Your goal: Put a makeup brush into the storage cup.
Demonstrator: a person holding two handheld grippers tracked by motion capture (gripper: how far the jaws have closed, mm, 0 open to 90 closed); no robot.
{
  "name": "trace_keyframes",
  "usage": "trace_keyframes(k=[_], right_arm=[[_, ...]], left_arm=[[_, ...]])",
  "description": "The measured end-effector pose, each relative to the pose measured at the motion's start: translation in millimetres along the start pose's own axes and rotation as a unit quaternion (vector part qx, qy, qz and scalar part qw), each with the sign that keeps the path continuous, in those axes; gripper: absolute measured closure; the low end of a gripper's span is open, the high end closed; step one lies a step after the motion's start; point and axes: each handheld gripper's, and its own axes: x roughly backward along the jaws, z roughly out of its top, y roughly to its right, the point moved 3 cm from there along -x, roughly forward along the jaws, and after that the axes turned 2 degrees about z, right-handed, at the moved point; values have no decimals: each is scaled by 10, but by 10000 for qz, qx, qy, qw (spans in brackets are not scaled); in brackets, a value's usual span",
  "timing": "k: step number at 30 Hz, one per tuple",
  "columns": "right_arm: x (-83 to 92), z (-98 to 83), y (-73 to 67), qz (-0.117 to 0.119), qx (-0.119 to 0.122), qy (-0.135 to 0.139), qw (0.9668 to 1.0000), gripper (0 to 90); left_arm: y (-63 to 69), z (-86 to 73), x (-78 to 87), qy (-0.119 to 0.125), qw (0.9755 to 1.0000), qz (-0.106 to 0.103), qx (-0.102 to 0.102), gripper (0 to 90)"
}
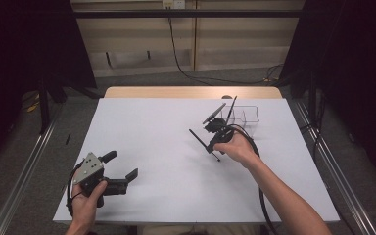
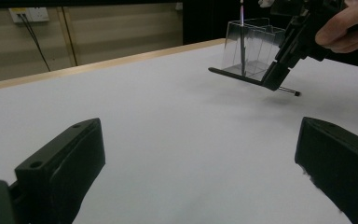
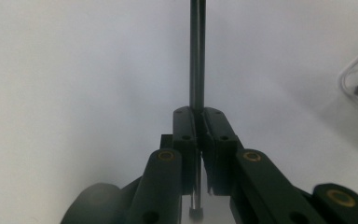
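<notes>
My right gripper [image 1: 211, 145] hovers just above the middle right of the white table [image 1: 156, 147], shut on a thin dark pen [image 1: 197, 137] that sticks out of both sides of the jaws. In the right gripper view the pen [image 3: 196, 56] runs straight up from the closed jaws of my right gripper [image 3: 199, 112]. A clear plastic organiser [image 1: 247, 114] stands just beyond it with another dark pen [image 1: 231, 107] upright inside. My left gripper [image 1: 124, 164] rests at the near left, open with nothing between its jaws.
The left gripper view looks across the bare table toward the organiser [image 2: 256, 42] and the right gripper [image 2: 289, 51] holding the pen [image 2: 235, 75]. A wooden edge [image 1: 191, 92] runs along the table's far side, and metal rails [image 1: 24, 171] flank it.
</notes>
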Motion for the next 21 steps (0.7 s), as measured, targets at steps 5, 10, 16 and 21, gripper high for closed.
trace_keyframes(k=[5, 10, 16, 21], right_arm=[[113, -48, -5, 189, -35, 409, 9990, 848], [249, -82, -7, 358, 73, 1049, 9938, 848], [376, -119, -59, 530, 215, 1759, 9828, 847], [476, -148, -45, 655, 251, 2405, 9681, 847]], left_arm=[[3, 0, 1, -10, 10000, 0, -15, 17], [4, 0, -5, -18, 10000, 0, -18, 17], [-3, -1, 1, -3, 10000, 13, -3, 18], [-1, 2, 4, 5, 10000, 11, 6, 19]])
